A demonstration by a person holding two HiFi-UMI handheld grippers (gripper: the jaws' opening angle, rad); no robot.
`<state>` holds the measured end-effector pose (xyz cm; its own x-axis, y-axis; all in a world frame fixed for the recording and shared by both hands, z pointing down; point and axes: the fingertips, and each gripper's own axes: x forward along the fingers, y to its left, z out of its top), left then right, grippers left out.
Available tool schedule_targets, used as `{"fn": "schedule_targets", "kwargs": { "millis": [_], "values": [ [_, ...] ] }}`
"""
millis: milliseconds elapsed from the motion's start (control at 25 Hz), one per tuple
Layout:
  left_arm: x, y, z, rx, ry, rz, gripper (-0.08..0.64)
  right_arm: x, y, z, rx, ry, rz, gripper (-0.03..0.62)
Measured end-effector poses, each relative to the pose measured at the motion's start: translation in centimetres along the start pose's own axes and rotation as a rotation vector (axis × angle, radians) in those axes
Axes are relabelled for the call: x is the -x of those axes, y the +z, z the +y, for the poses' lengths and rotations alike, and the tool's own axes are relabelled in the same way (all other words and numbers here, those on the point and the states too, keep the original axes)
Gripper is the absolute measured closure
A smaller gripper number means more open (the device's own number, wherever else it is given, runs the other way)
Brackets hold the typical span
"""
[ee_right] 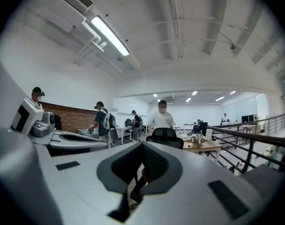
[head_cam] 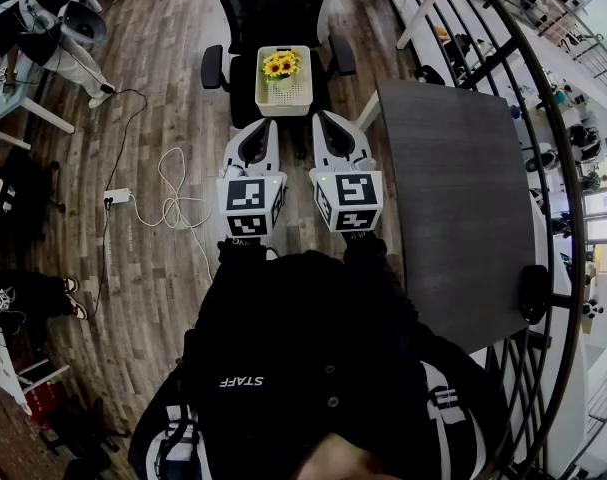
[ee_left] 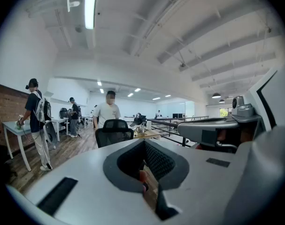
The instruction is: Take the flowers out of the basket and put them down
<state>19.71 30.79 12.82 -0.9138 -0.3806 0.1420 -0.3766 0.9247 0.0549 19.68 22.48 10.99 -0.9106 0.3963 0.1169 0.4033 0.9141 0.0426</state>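
Observation:
A white basket [head_cam: 301, 96] holding yellow sunflowers [head_cam: 281, 65] sits on the seat of a black office chair [head_cam: 245, 8] straight ahead of me. My left gripper [head_cam: 262, 125] and right gripper [head_cam: 324, 118] are held side by side just short of the chair, both pointing at it. Each is shut with nothing between its jaws. In the left gripper view the left gripper [ee_left: 143, 143] points level across the room, with the chair back [ee_left: 115, 125] beyond it. The right gripper [ee_right: 142, 145] does the same in the right gripper view. The basket is hidden in both gripper views.
A dark grey table [head_cam: 453, 198] stands close on my right, with a curved black railing [head_cam: 543, 128] past it. Cables and a power strip [head_cam: 118, 196] lie on the wood floor at left. A person in a white shirt [ee_right: 162, 118] stands behind the chair; others stand at desks at left.

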Motion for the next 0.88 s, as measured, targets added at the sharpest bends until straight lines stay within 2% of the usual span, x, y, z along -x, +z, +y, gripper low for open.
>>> {"fn": "schedule_targets", "kwargs": {
  "millis": [600,880],
  "values": [
    [-1.2,-1.6,2.5,0.013,0.006,0.04,0.56,-2.4,-1.4,0.1,-0.024,-0.012,0.022,0.58],
    [-1.6,-1.7,4.1,0.015,0.005,0.041,0.56,-3.6,-1.3,0.3,-0.039,-0.044,0.012,0.58]
  ]
}}
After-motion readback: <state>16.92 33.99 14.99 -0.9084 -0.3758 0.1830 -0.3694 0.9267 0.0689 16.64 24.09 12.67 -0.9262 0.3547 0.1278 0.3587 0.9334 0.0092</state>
